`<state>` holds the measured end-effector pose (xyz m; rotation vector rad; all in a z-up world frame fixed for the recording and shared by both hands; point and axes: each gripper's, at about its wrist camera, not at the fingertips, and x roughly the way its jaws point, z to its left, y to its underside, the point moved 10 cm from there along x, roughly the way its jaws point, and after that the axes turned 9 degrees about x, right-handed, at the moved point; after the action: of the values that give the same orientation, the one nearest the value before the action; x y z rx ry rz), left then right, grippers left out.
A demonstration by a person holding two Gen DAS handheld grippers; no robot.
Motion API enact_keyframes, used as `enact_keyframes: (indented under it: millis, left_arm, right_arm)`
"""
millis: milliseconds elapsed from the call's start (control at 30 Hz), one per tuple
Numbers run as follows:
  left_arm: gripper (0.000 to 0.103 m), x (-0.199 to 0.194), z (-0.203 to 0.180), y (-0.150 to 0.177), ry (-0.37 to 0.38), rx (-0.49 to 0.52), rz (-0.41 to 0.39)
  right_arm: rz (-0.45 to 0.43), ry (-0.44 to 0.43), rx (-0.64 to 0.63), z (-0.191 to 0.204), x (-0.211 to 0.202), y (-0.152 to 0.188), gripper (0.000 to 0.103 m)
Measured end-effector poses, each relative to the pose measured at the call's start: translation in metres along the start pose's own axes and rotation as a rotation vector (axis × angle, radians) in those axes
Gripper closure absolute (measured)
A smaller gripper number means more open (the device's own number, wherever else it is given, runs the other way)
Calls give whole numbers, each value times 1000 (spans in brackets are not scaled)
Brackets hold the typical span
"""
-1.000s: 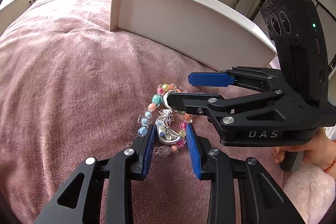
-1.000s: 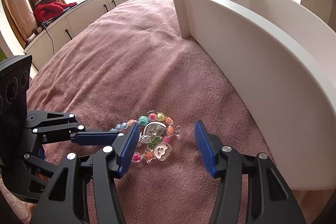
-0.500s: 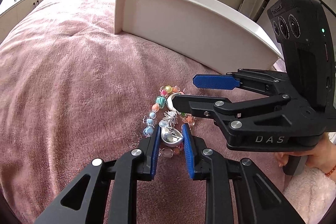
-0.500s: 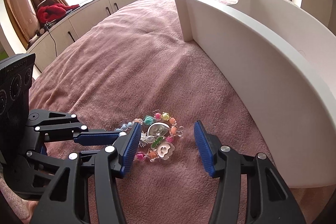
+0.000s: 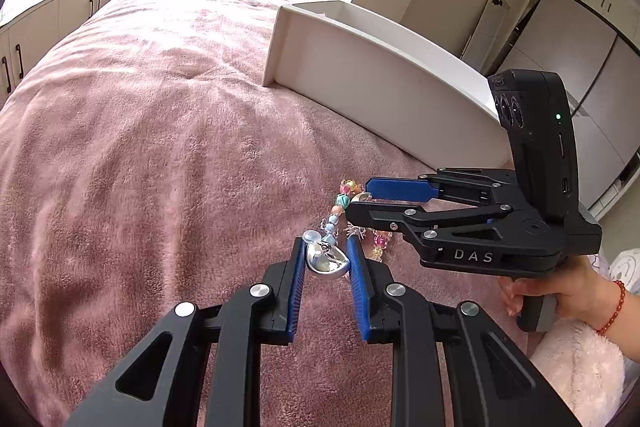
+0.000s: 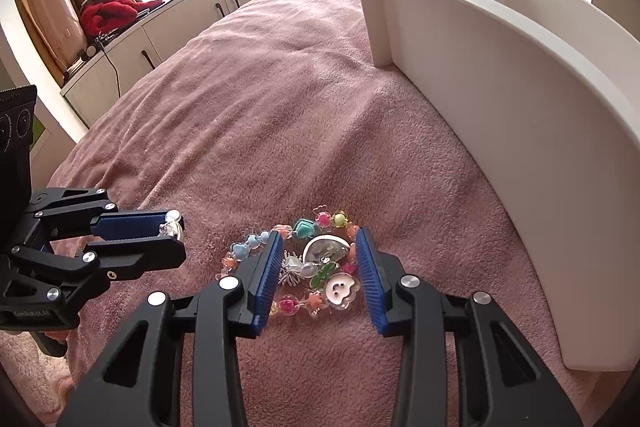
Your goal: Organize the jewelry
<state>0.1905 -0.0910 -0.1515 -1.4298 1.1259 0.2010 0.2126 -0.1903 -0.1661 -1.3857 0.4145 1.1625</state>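
a: looking at the left gripper (image 5: 326,261), its jaws pinch a silver heart charm (image 5: 325,262), and a clear bead sits at the tip. the charm seems lifted a little above the pink blanket (image 5: 168,155).

b: and the right gripper (image 6: 316,269)?

a: its jaws have just been closing, and now they stand on both sides of the bead bracelet pile (image 6: 308,259). the pads look very near to the outer beads, but it is hard to tell if they press them already. the pile lies on the blanket, just in front of the white tray (image 6: 500,115).

b: what can go wrong from here?

a: the charm in the left gripper looks smooth and round, so it can slip out if the grip is only at its edge. it is also not clear if this charm is free from the pile. if a thread connects them and the right gripper closes on the pile, the two grippers pull against each other and the string can break, and the beads scatter in the soft blanket.

b: and for the right one alone?

a: the pile is loose, with several charms and a small silver cluster. the jaws can catch only some beads, and the rest hangs down or drops before it reaches the tray.
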Motion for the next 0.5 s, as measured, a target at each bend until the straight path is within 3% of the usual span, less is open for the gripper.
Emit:
enact_keyframes:
  millis: [300,333,500]
  left_arm:
    - [77,10,-3,8,11,-15,27]
    - [77,11,-4,9,12,-14,26]
    - [77,11,-3,6,5,-7,27]
  right_arm:
    - [-9,61,-59,4,3,3,78]
    - [-17,60,-51,3,1,2,94]
    - [-15,42,-24,1,-3,2,95]
